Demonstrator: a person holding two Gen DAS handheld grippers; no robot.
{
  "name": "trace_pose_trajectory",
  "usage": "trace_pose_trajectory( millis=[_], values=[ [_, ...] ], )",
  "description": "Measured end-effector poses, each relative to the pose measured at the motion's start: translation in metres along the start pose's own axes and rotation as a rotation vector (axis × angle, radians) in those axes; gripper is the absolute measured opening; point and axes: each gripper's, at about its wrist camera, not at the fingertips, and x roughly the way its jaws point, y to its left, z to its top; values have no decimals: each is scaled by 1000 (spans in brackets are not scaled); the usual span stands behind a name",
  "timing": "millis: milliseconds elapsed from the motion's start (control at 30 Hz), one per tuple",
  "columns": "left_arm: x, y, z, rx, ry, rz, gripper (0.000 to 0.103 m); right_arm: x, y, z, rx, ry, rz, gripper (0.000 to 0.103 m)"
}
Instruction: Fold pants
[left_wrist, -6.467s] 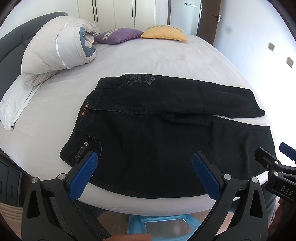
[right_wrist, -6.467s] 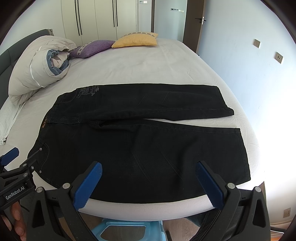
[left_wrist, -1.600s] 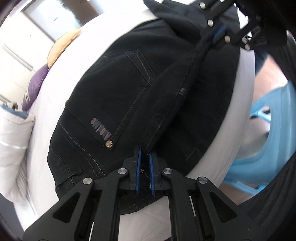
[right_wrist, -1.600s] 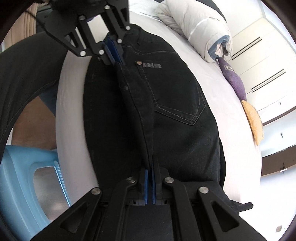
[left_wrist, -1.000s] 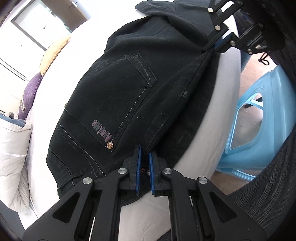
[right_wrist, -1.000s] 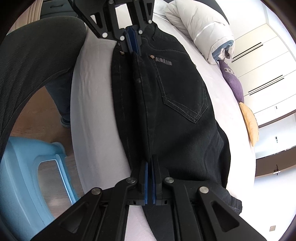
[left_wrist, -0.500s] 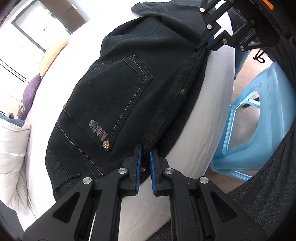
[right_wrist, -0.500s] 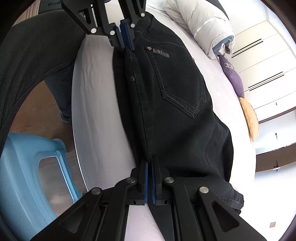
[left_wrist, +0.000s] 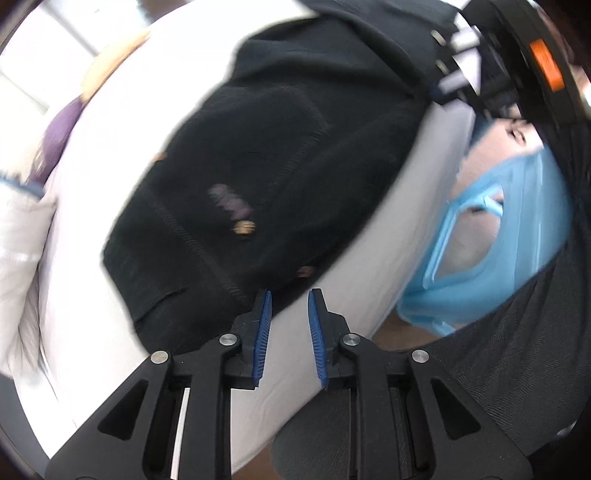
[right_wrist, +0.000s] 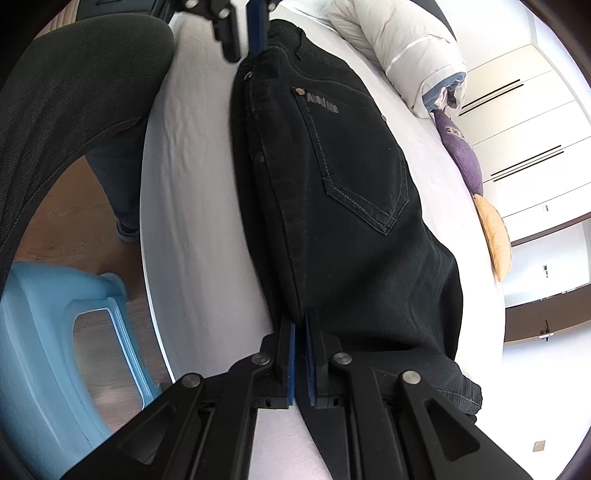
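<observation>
The black pants (right_wrist: 351, 192) lie folded lengthwise, one leg over the other, along the near edge of the white bed (right_wrist: 192, 206), back pocket up. My right gripper (right_wrist: 300, 325) is shut on the folded edge of the pants partway down the legs. My left gripper (left_wrist: 290, 295) is open and empty just off the waistband corner of the pants (left_wrist: 258, 177); its view is motion-blurred. The left gripper also shows at the top of the right wrist view (right_wrist: 255, 26), and the right gripper at the top right of the left wrist view (left_wrist: 447, 88).
A light blue plastic stool (right_wrist: 48, 332) stands on the wooden floor beside the bed. The person's dark-clothed body (right_wrist: 66, 85) is close on the left. A rolled white duvet (right_wrist: 406, 48), a purple pillow (right_wrist: 461, 158) and a yellow pillow (right_wrist: 495, 236) lie farther along the bed.
My left gripper has opened and let go of the waistband, and it has drawn back a little. The pants now rest flat on the bed at that end. The right gripper keeps its hold.
</observation>
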Motion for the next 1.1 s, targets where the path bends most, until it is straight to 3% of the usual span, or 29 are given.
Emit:
trace_pose_trajectory(
  millis=[133, 233, 267, 367, 500, 633, 800, 933, 1100],
  values=[
    [-24, 15, 28, -143, -120, -34, 20, -5, -5, 0, 50, -16, 17, 13],
    [-21, 5, 71, -173, -195, -46, 20, -13, -11, -2, 99, -41, 25, 37],
    [-15, 4, 84, -189, -202, -67, 20, -17, -14, -4, 124, -52, 42, 49],
    [16, -9, 118, -204, -196, -98, 20, -30, -29, -17, 245, -77, 97, 53],
    [76, -22, 134, -232, -65, -142, 19, -41, -81, -59, 596, -93, 202, 53],
    [81, -18, 134, -307, -82, -166, 19, -32, -177, -147, 1090, -108, 243, 53],
    [83, -10, 134, -331, -65, -184, 19, -3, -286, -260, 1640, -261, 306, 54],
    [84, -4, 138, -351, -52, -193, 19, 44, -333, -295, 1848, -327, 377, 54],
    [94, 11, 130, -384, -48, -224, 19, 108, -344, -323, 2073, -242, 455, 54]
  ],
)
